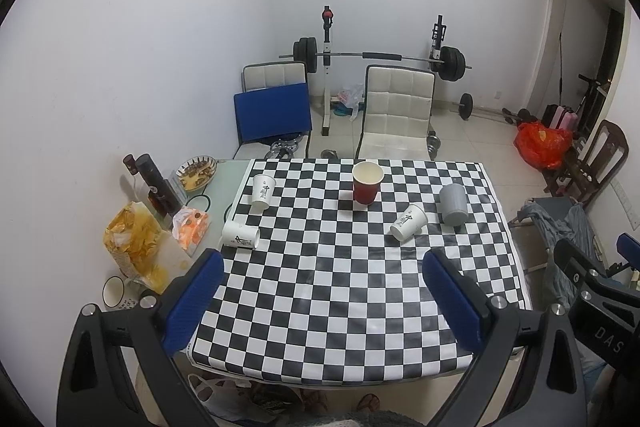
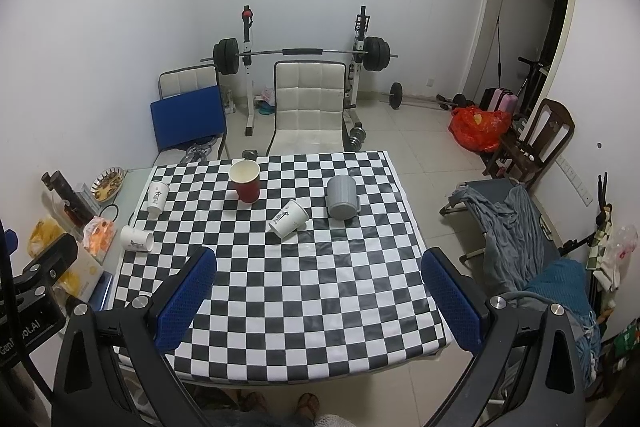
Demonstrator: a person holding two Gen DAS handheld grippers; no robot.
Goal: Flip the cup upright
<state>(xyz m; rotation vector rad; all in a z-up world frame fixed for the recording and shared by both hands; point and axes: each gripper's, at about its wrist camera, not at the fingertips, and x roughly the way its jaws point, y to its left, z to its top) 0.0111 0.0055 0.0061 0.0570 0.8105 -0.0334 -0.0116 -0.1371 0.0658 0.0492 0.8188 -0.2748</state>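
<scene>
**Left wrist view: cups on checkered table, both tongs idle**

Item 1, left gripper point(image 1: 322, 291): I am holding it above the near edge of the table point(image 1: 500, 267), blue pads spread wide, gripping nothing.

Item 2, right gripper point(image 2: 318, 291): likewise hovering over the near edge, jaws fully apart and empty.

Item 3, tipped white cup point(image 1: 408, 222): lying on its side right of the table's middle, mouth toward the near edge, just beside the grey cup point(image 1: 453, 205). I am reading it as the likeliest target.

Item 4, second tipped white cup point(image 1: 241, 234): lying at the left edge, mouth pointing right.

Item 5, third white cup point(image 1: 263, 191): standing near the far-left corner, wider end up, so apparently upright.

Item 6, red cup point(image 1: 367, 183): upright near the far edge, mouth open.

Risks: thin paper walls are likely crushing under a hard squeeze; a side-lying cup is liable to roll off a pad on contact; the left-edge cup could be nudged off the cloth; swinging in could knock the grey or red cup.

Unclear: whether the grey cup is mouth-down, I cannot tell. Print on the white cups is unreadable. The near corners are sitting hidden behind my gripper arms.
</scene>
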